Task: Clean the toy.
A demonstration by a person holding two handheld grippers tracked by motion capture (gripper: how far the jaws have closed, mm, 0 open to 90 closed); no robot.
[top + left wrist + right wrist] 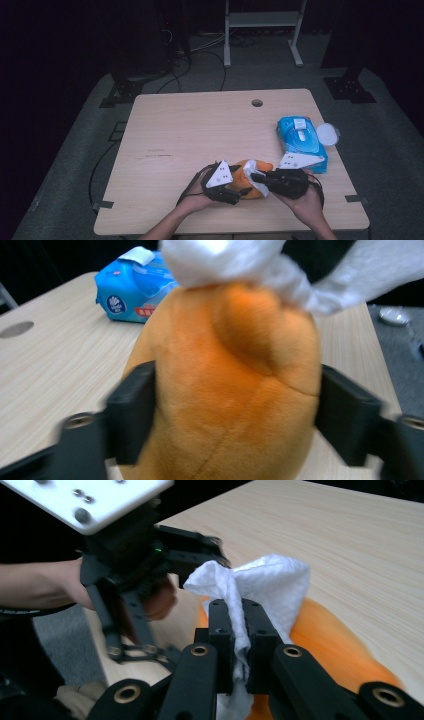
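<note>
An orange plush toy (pixel 241 176) lies near the table's front edge, and in the left gripper view the plush toy (pixel 235 390) bulges between the two black jaws. My left gripper (pixel 236 192) (pixel 235 410) holds it by both sides, pads against the fabric. A white wipe (pixel 251 166) (pixel 270 580) is bunched on top of the toy. My right gripper (pixel 256 176) (pixel 239 615) comes in from the right and is shut on that wipe, pinching it against the toy's orange side (pixel 330 640).
A blue wipes pack (pixel 301 142) (pixel 131 287) lies at the right of the wooden table (pixel 200 125), with a round white lid (pixel 327 134) beside it. A cable hole (pixel 257 103) sits near the far edge. Beyond the table stand dark equipment and a metal frame.
</note>
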